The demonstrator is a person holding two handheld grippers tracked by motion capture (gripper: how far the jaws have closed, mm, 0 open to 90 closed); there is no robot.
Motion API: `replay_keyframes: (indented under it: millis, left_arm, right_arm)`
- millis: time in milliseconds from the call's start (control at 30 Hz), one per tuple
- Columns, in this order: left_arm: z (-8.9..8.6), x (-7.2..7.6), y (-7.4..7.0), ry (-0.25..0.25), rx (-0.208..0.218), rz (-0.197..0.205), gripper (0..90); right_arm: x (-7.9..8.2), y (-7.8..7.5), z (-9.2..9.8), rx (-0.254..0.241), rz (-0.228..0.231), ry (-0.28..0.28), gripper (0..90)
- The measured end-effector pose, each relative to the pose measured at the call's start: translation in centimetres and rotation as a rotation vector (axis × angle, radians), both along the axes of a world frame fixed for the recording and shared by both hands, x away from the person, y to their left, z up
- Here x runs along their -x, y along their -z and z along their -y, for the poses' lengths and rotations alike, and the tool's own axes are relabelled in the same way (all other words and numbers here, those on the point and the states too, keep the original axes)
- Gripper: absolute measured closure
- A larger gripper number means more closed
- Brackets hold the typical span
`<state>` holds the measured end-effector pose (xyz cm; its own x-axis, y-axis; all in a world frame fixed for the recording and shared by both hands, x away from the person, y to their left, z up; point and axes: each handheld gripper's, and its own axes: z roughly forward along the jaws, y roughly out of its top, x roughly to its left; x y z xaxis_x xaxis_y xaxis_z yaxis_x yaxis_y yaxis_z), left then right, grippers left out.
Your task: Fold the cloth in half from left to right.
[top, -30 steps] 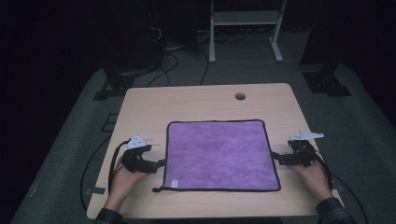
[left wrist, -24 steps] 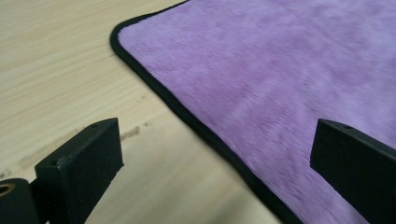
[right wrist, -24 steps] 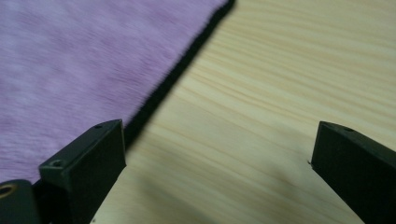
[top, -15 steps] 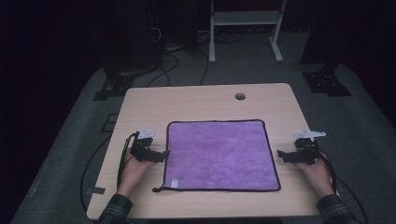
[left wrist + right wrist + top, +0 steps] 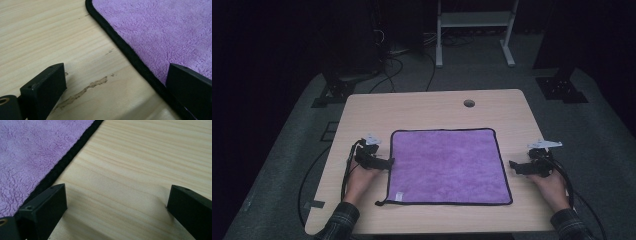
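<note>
A purple cloth (image 5: 447, 166) with a black hem lies flat at the desk's (image 5: 422, 107) centre, reaching toward the 6 o'clock edge. The left gripper (image 5: 384, 162) sits at the cloth's 9 o'clock edge with its jaws wide, one over bare wood and the other over the pile (image 5: 160, 32), so the hem (image 5: 125, 48) runs between them without being pinched. The right gripper (image 5: 515, 165) waits just off the 3 o'clock edge, jaws also wide and nothing between them but wood; its jaws have just been opening, and the hem (image 5: 63, 162) passes just outside one of them.

The step in hand looks like taking both side edges for a fold. To do it well, each gripper should slide one jaw flat under the hem (thin fabric slips away otherwise) and close at matching points, so the cloth lifts evenly.

The near-left corner (image 5: 382, 202) carries a small tag or loop, too small to read. Whether the left jaws touch the cloth is hard to judge. The room beyond the desk is mostly dark.
</note>
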<state>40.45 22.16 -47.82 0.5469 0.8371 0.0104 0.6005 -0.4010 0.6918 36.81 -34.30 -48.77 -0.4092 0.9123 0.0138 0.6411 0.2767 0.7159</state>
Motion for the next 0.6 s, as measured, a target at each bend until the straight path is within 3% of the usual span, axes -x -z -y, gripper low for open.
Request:
replay_keyframes:
  millis: [167,267,300,333,533,600]
  left_arm:
    - [-0.2,0.0,0.0,-0.004,0.004,0.004,5.9]
    - [-0.1,0.2,-0.3,0.014,0.007,0.008,17.4]
    - [0.1,0.3,-0.4,0.028,0.009,0.011,17.4]
    - [0.4,0.6,-0.6,0.051,0.013,0.011,30.5]
    - [0.9,1.1,-0.7,0.060,0.030,0.017,50.1]
    - [1.1,1.2,-0.7,0.078,0.036,0.012,60.6]
  right_arm:
    - [0.0,0.0,-0.1,0.000,-0.001,-0.013,1.7]
    - [0.0,0.0,-0.1,0.000,-0.001,-0.013,1.7]
    - [0.0,0.0,-0.2,-0.001,-0.002,-0.014,1.7]
    - [0.0,0.0,-0.2,0.000,-0.002,-0.015,1.7]
    - [0.1,0.0,-0.2,0.000,-0.002,-0.019,1.7]
    - [0.1,0.0,-0.2,0.001,-0.002,-0.019,1.7]
